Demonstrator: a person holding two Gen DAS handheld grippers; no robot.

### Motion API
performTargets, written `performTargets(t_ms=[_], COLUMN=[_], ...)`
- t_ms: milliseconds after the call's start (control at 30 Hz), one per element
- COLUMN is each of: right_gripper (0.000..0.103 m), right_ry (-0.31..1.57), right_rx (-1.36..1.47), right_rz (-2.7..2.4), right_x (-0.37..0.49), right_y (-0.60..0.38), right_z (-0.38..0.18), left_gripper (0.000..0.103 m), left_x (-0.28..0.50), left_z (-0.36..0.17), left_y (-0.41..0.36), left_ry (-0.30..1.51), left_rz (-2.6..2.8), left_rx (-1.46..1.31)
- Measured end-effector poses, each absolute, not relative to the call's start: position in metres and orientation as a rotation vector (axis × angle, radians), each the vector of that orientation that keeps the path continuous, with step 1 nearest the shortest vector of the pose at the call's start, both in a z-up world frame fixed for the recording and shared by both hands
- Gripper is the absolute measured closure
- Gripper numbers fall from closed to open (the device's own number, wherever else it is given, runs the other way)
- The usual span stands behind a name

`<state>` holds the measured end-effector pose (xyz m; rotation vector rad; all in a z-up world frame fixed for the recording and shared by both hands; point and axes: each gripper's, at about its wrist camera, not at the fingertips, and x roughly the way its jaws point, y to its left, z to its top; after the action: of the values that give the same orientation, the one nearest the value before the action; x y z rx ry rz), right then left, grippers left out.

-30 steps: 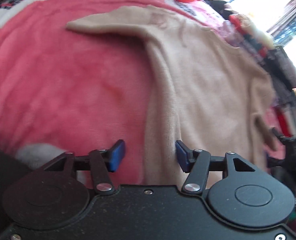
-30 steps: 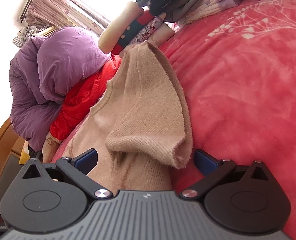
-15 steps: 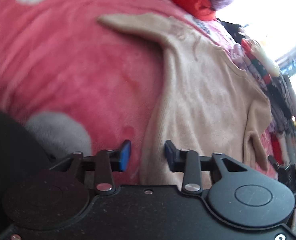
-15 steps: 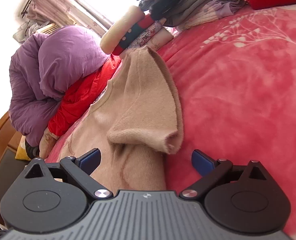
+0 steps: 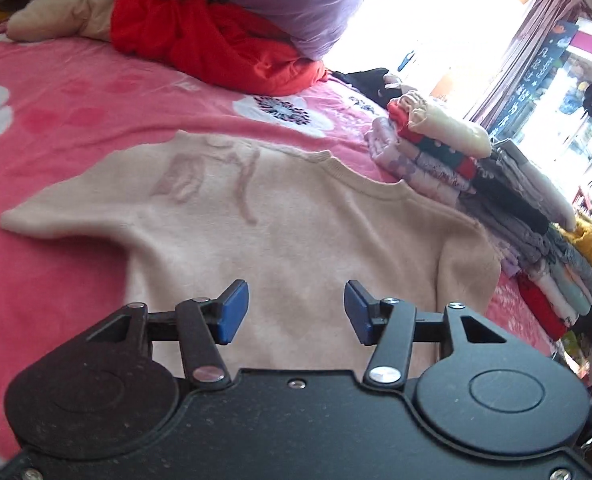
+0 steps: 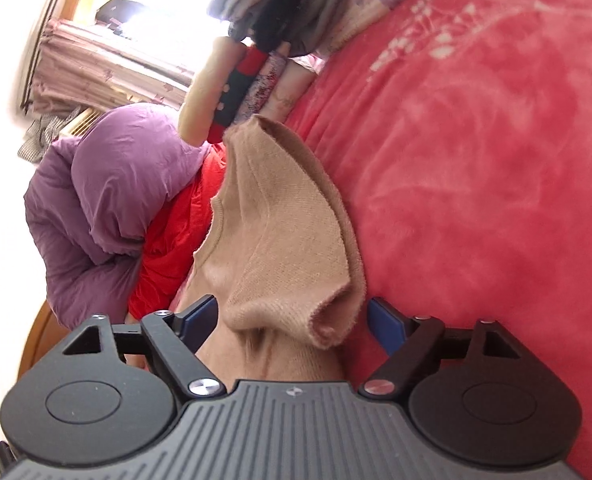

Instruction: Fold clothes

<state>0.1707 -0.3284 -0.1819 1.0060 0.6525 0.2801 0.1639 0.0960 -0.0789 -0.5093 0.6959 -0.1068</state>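
beige sweater [image 5: 280,220] is lying flat on the pink blanket [image 5: 76,128], next to the stack of folded clothes [image 5: 475,184]. left gripper [image 5: 296,310] and right gripper [image 6: 292,320] are hovering over it, jaws wide open, holding nothing.

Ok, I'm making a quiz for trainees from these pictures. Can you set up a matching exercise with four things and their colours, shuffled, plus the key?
Things:
1. sweater
2. blanket
3. quilt
4. finger pads

Colours:
A. purple
B. blue
C. beige
D. pink

Right pairs: 1-C, 2-D, 3-A, 4-B.
The sweater lies spread on the blanket; the quilt is heaped at the far end of the bed.
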Motion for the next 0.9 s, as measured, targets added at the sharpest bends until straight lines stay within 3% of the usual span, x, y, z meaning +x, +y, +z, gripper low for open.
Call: performTargets(t_ms=[33,100,200,233,433,900], right_gripper=[0.03,0.063,0.089,0.092,0.094,0.095], right_ry=[0.652,0.637,0.621,0.616,0.554,0.642], right_rx=[1.007,0.998,0.988,0.981,0.828,0.279], right_rz=[0.28,0.282,0.27,0.263,0.236,0.031], right_x=[0.173,0.177,0.18,0.18,0.188,0.26], right_y=[-0.328,-0.327,-0.331,-0.333,-0.348,-0.392], right_z=[-0.183,-0.184,-0.183,-0.181,-0.142,-0.076], left_gripper=[0.049,0.049,0.049,0.047,0.043,0.042], left_x=[0.165,0.165,0.165,0.165,0.173,0.179], left_z=[-0.088,-0.106,-0.124,-0.124,-0.127,-0.128], left_y=[0.095,0.09,0.08,0.08,0.085,0.097], left_ry=[0.702,0.728,0.789,0.786,0.78,0.798], left_rz=[-0.119,-0.149,-0.169,-0.176,-0.209,-0.263], left_rx=[-0.539,-0.553,-0.494,-0.491,-0.557,-0.667])
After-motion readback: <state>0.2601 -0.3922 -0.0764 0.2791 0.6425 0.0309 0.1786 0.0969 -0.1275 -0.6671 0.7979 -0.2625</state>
